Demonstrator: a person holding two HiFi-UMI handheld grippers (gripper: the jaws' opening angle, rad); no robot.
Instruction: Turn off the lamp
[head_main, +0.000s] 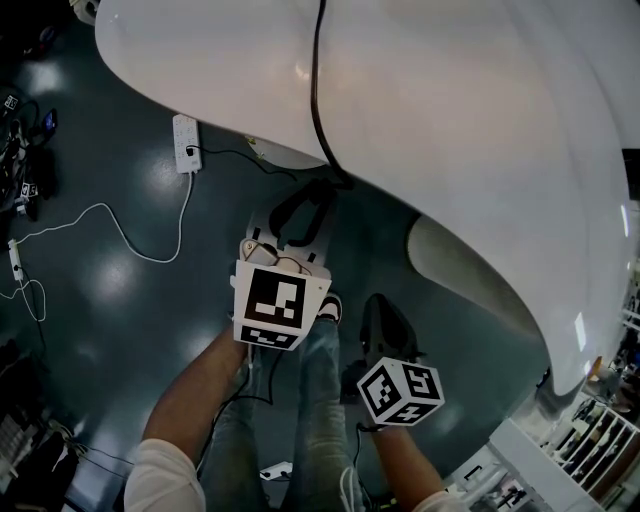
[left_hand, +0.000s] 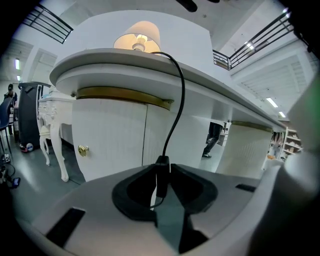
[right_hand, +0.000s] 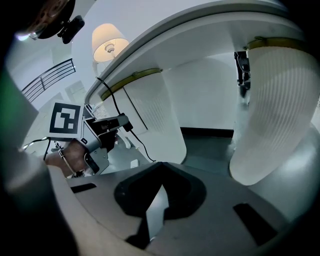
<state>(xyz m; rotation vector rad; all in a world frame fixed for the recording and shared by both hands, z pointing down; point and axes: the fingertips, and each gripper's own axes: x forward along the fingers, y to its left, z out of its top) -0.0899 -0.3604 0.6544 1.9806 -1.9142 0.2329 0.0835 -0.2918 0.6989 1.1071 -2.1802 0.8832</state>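
The lamp (left_hand: 137, 36) stands lit on the white table top (head_main: 450, 90); the right gripper view also catches the lamp (right_hand: 109, 40) glowing. Its black cord (left_hand: 179, 95) hangs over the table edge down to a small inline switch (left_hand: 161, 175). My left gripper (left_hand: 162, 169) holds that switch between its jaw tips, and both tips touch it. From above, the left gripper (head_main: 305, 210) sits under the table edge on the cord (head_main: 318, 90). My right gripper (right_hand: 161, 184) hangs lower to the right with its tips together and nothing in them.
A white power strip (head_main: 186, 142) and a loose white cable (head_main: 120, 232) lie on the dark floor at left. White ribbed table pedestals (right_hand: 275, 115) stand close by. A cabinet door with a brass knob (left_hand: 83, 149) faces the left gripper.
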